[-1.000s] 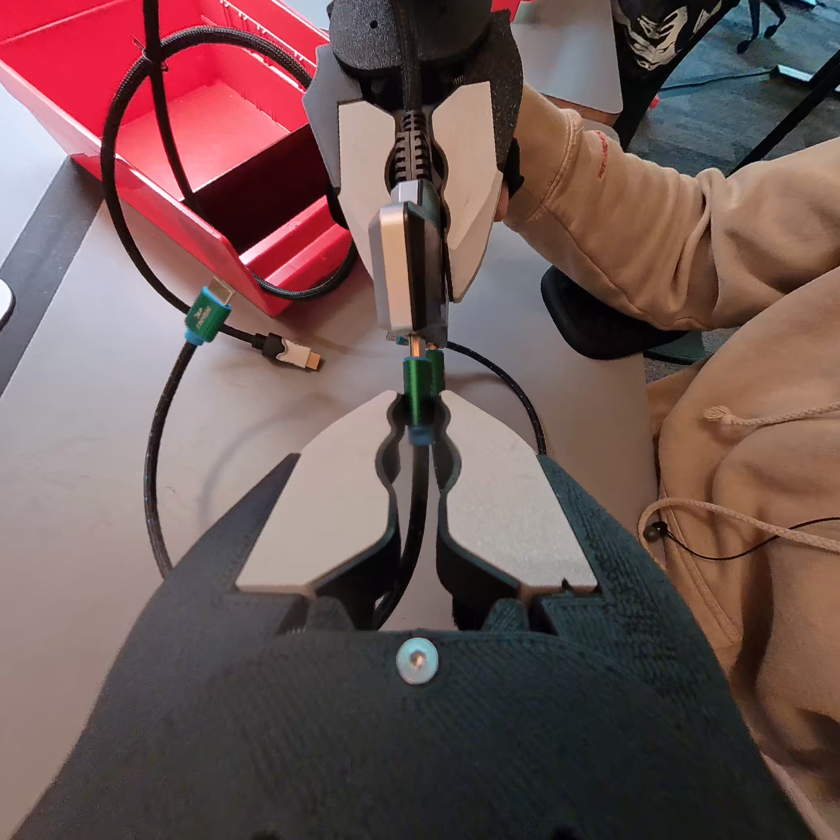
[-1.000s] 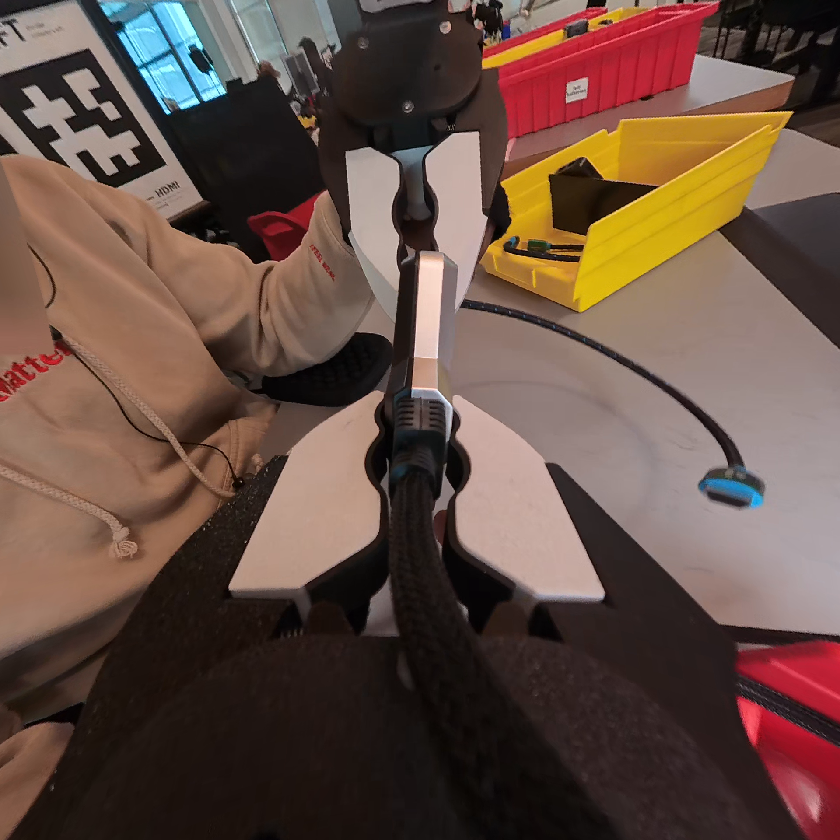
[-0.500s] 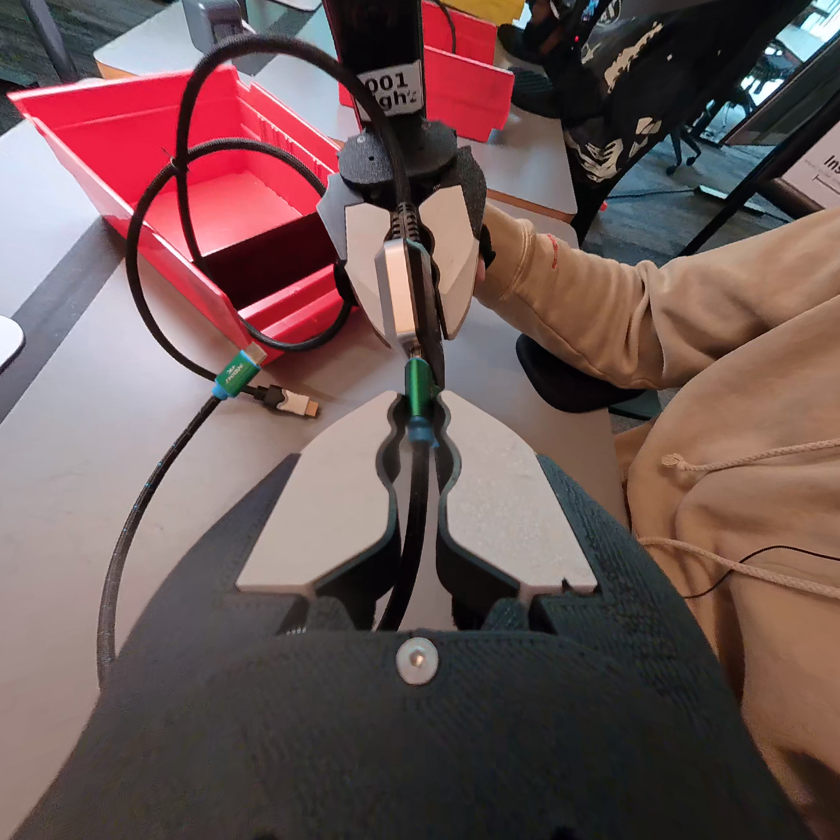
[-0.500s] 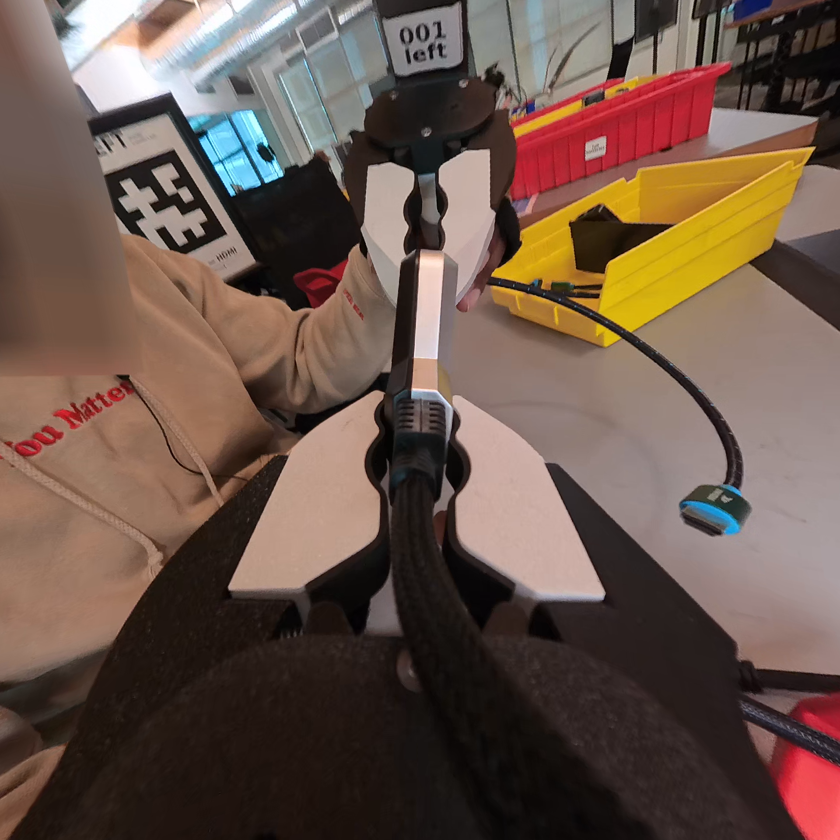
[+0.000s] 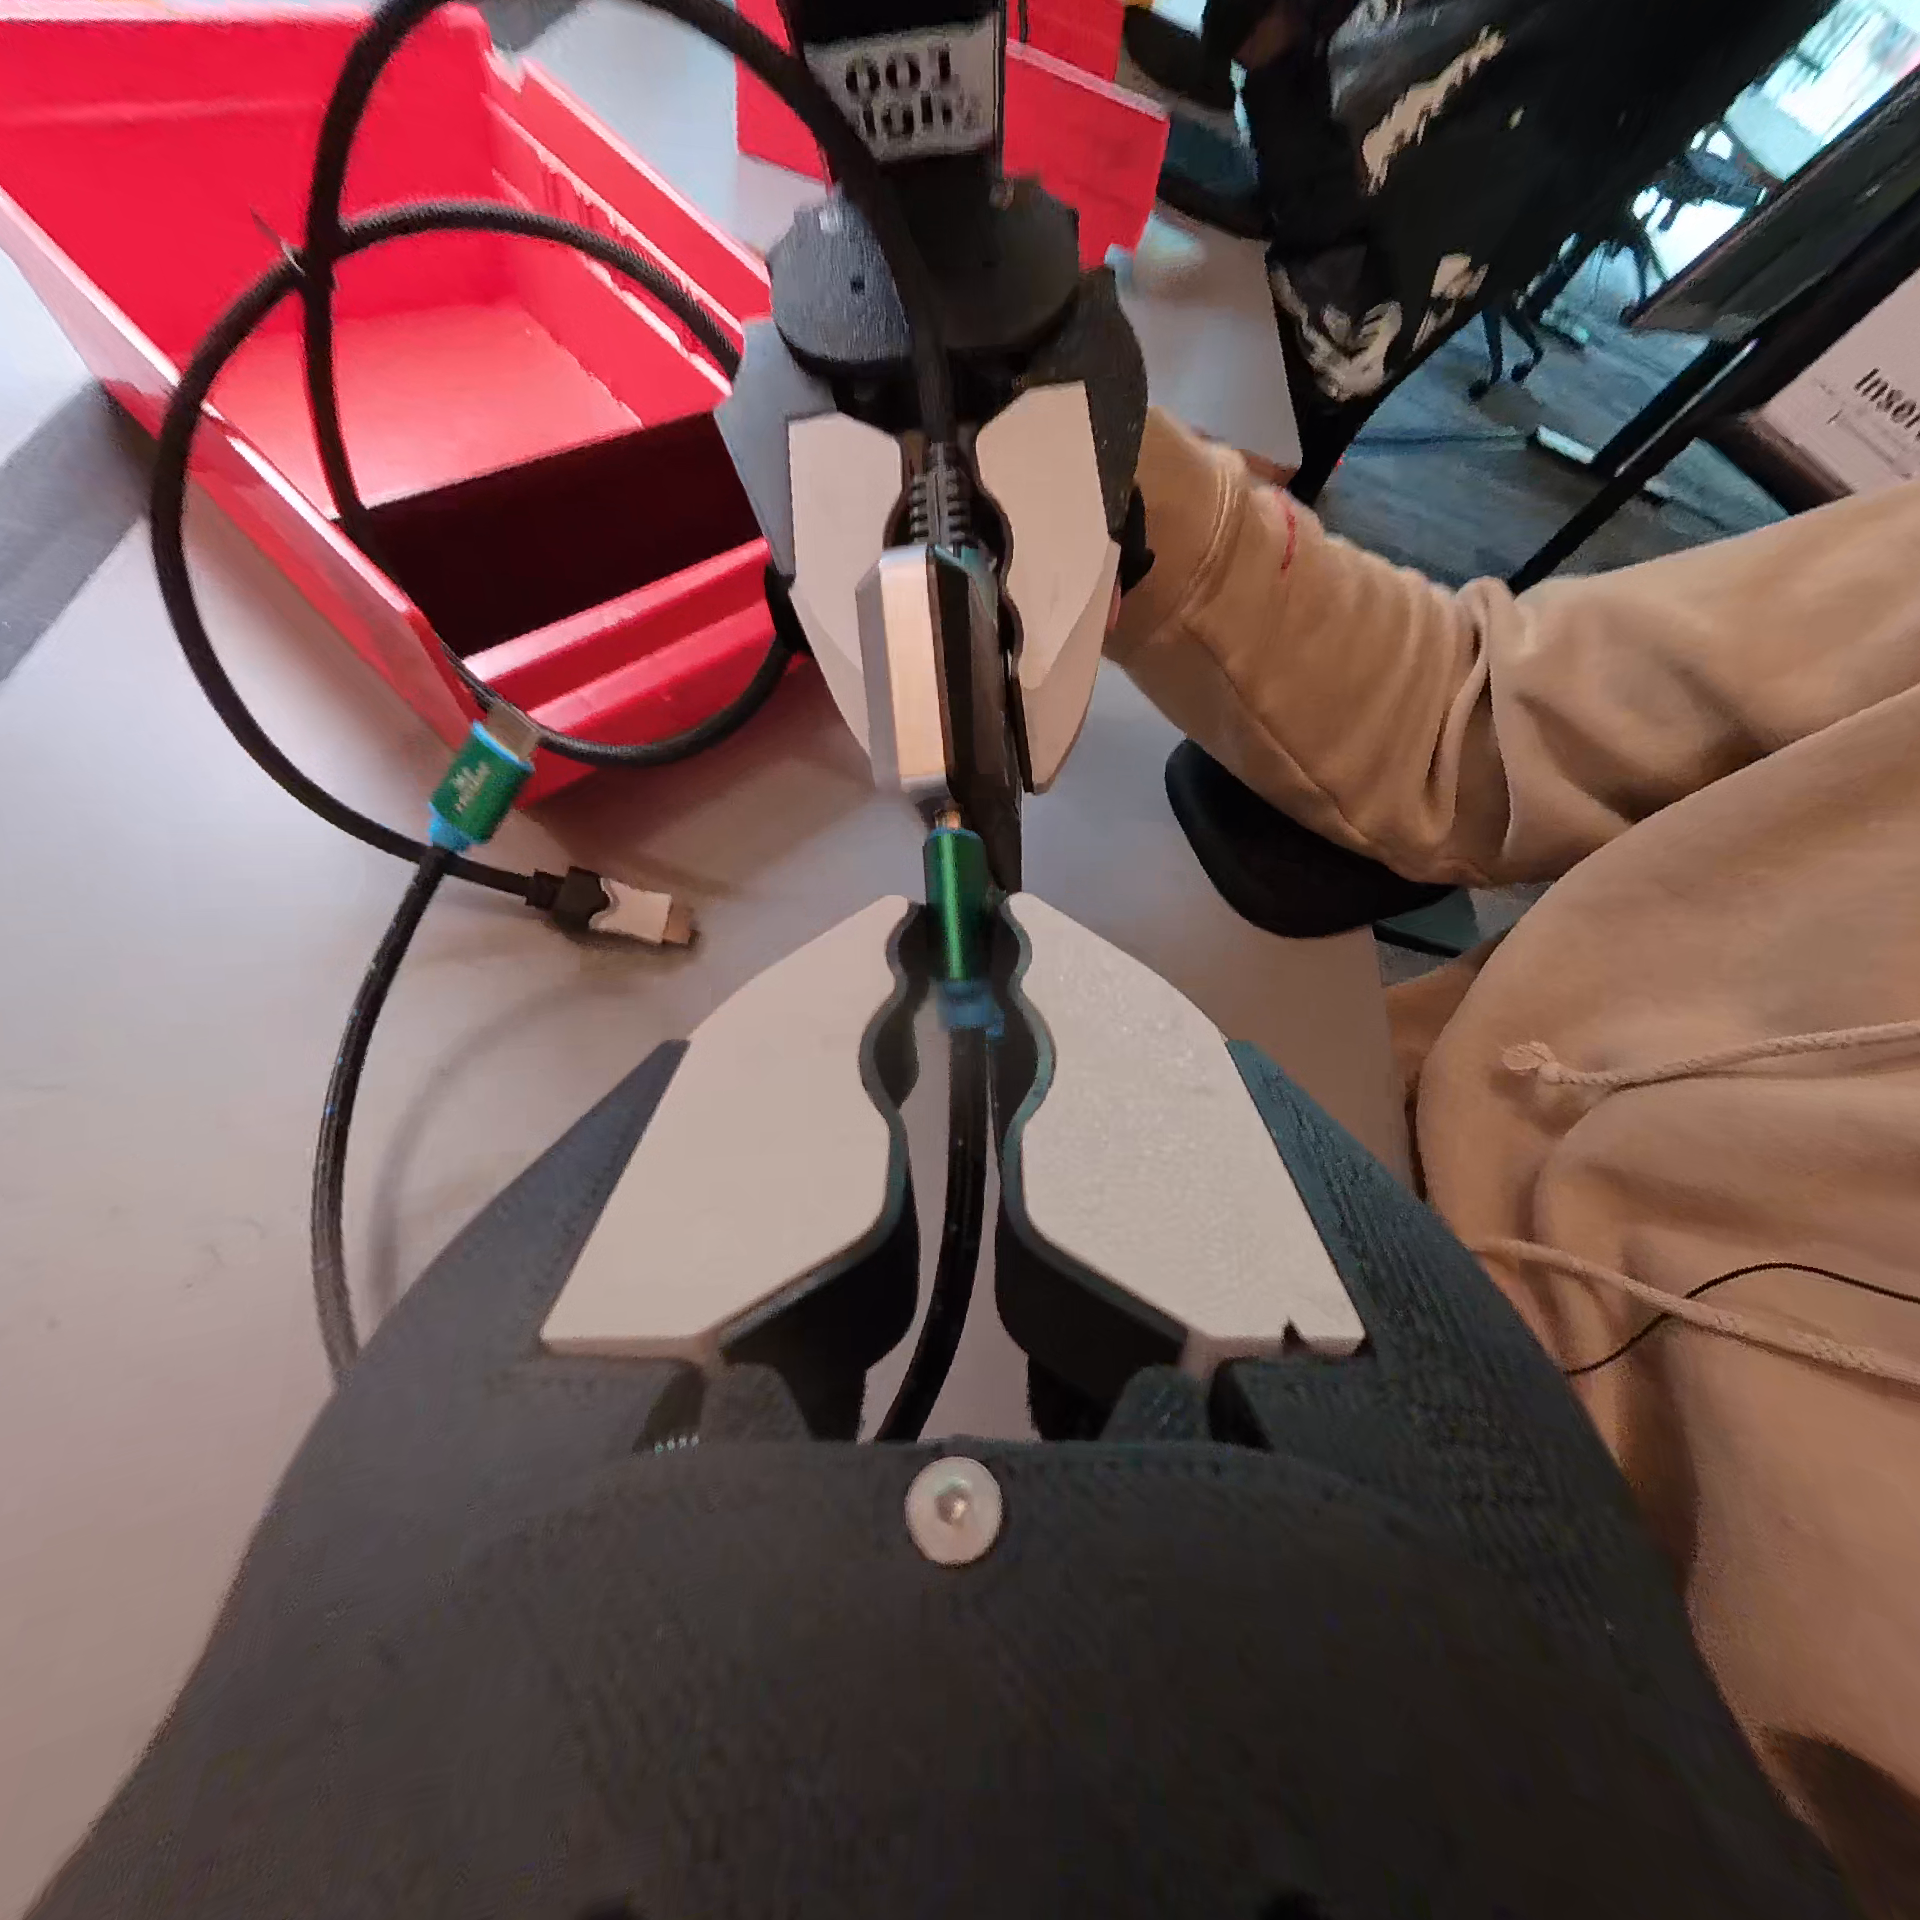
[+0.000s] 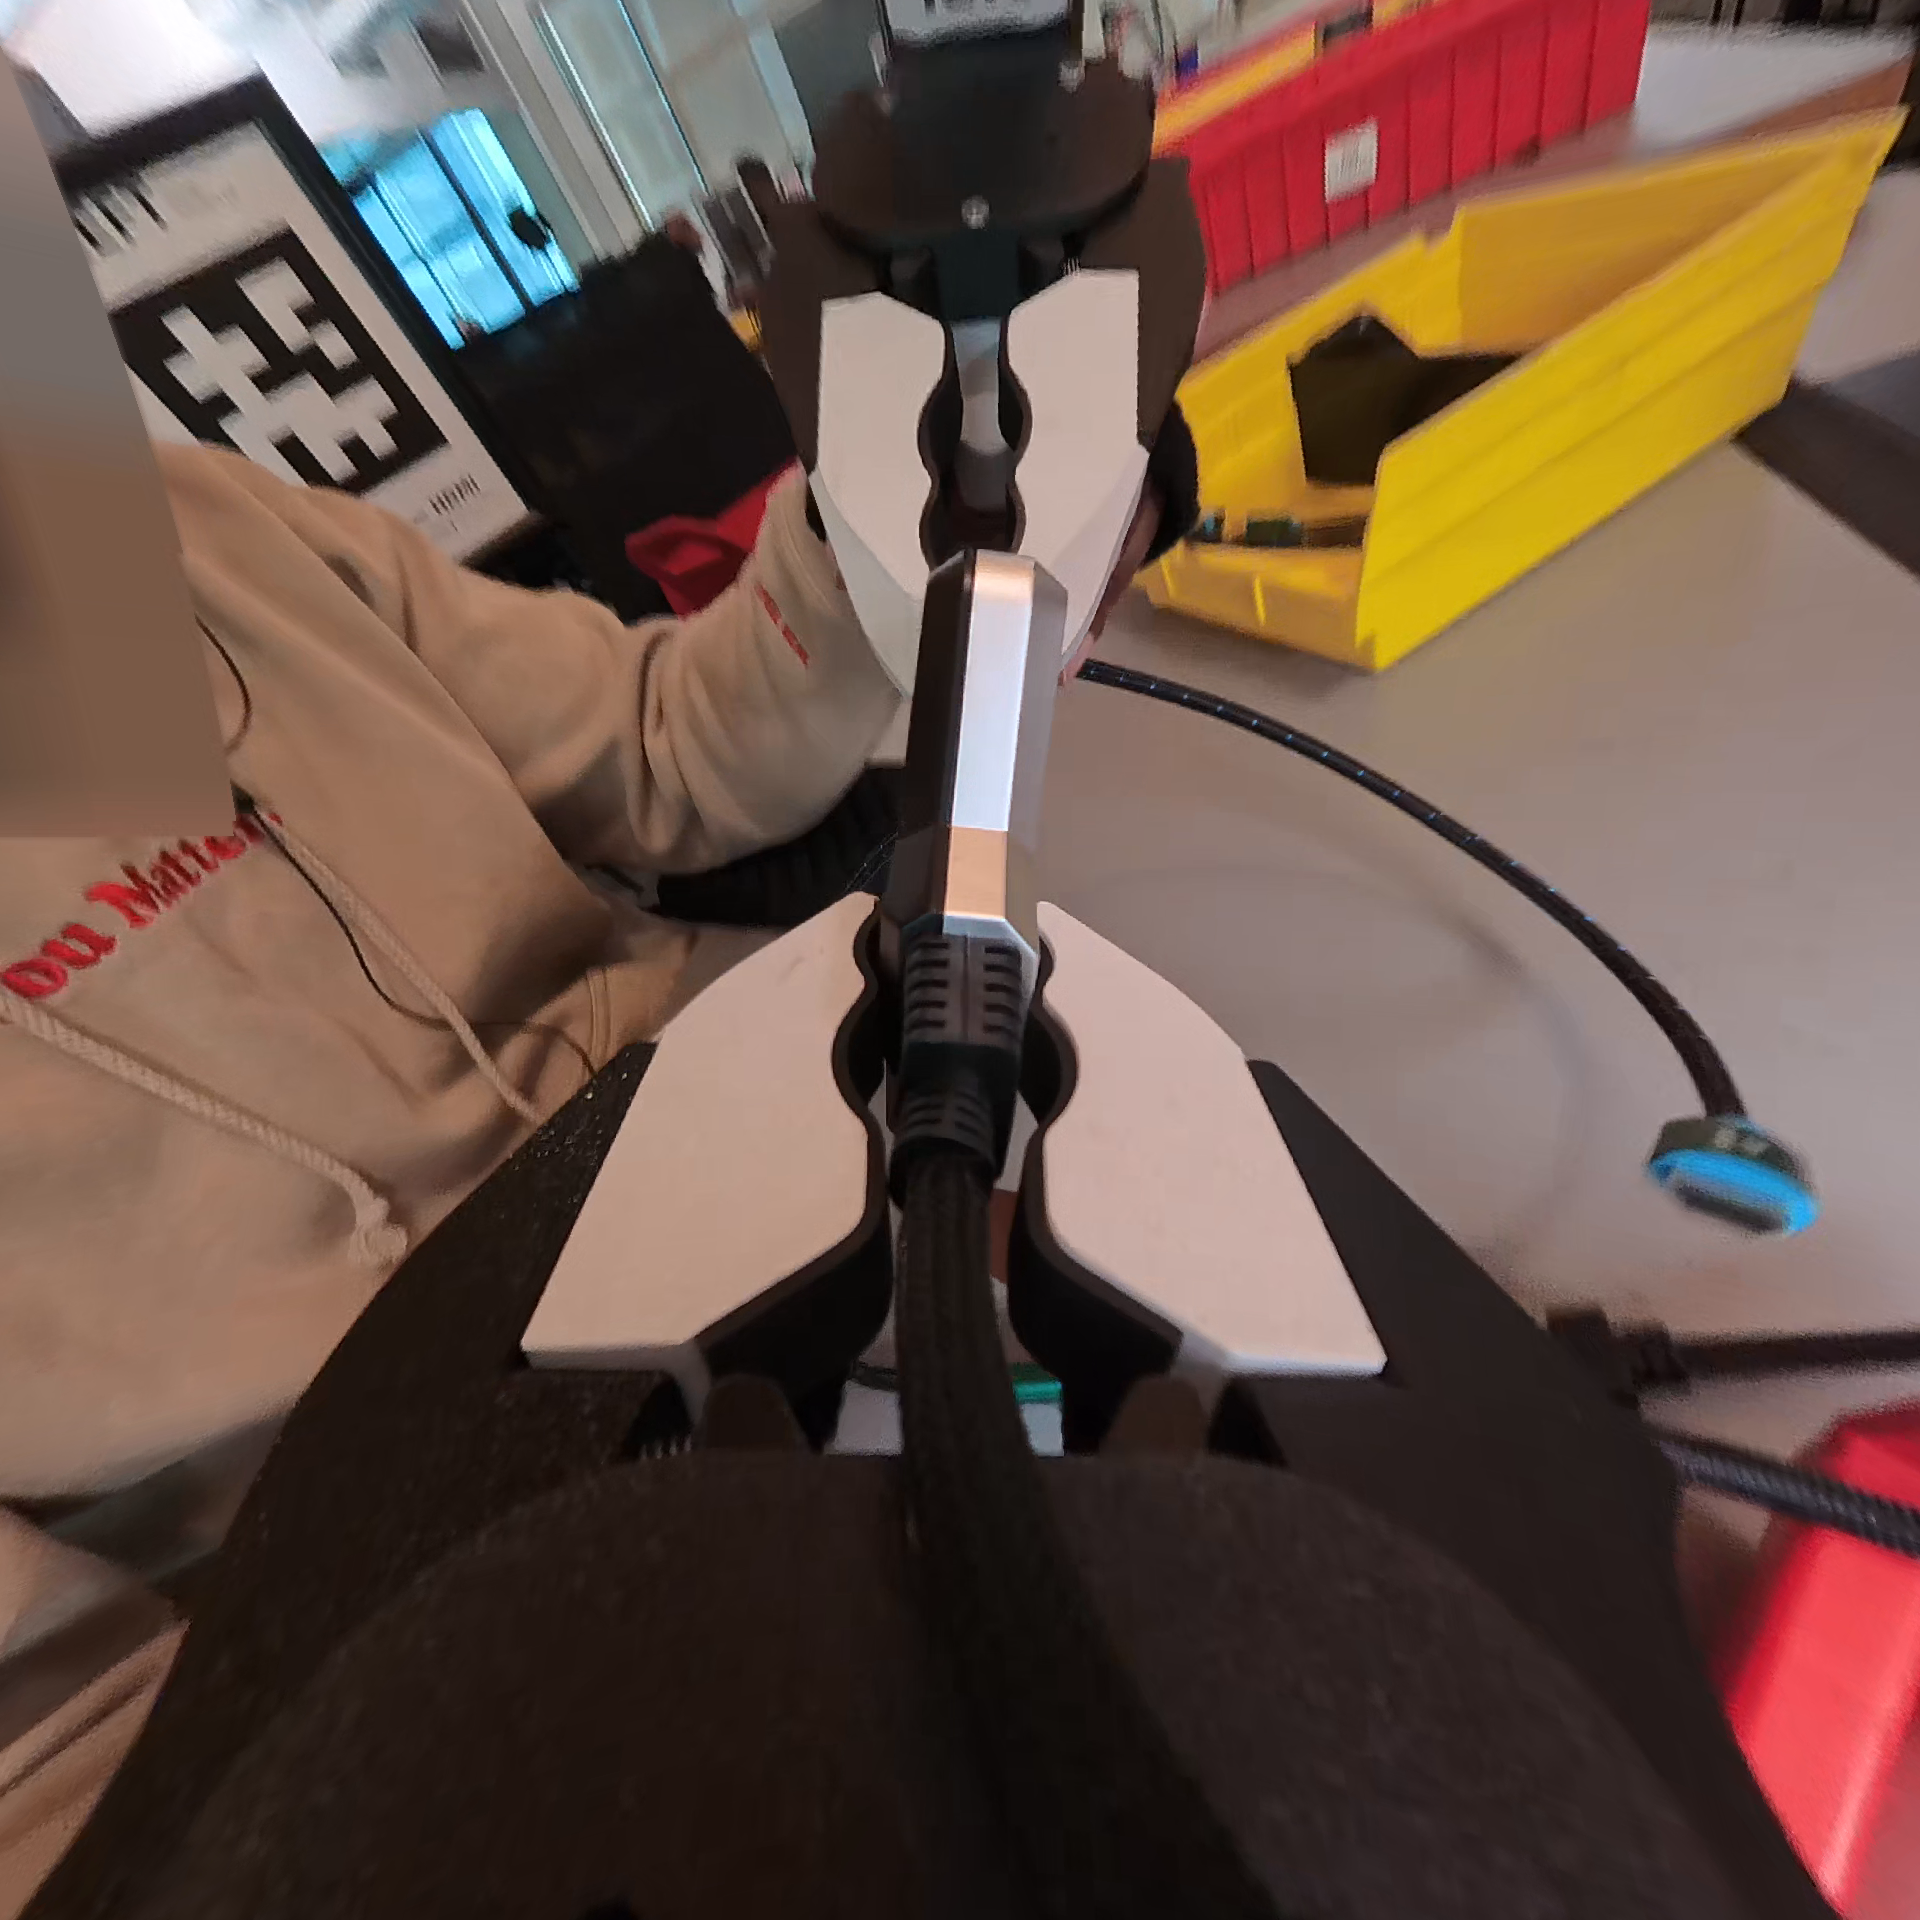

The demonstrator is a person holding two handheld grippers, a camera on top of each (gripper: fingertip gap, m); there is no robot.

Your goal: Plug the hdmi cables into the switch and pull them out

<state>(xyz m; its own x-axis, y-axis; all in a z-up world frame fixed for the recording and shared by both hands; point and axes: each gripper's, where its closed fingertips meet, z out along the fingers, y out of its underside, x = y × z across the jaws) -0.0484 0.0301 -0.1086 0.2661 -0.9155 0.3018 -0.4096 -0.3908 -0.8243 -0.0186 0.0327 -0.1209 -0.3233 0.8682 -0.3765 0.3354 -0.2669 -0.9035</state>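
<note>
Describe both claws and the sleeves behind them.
Left claw and right claw match: textured black printed bodies, pale grey faceted fingers with wavy, black-lined inner edges, a silver screw near the base. Each handle bears a white label. The person wears a tan hoodie with red lettering.

Silver-and-black switch [image 5: 930, 665] held up off the table, edge-on, its own black braided lead out the far end. My green hdmi plug [image 5: 953, 902] meets its near end, tip at the port; seating unclear. Second green plug [image 5: 480, 784] and silver plug [image 5: 634, 914] lie loose on table.
</note>
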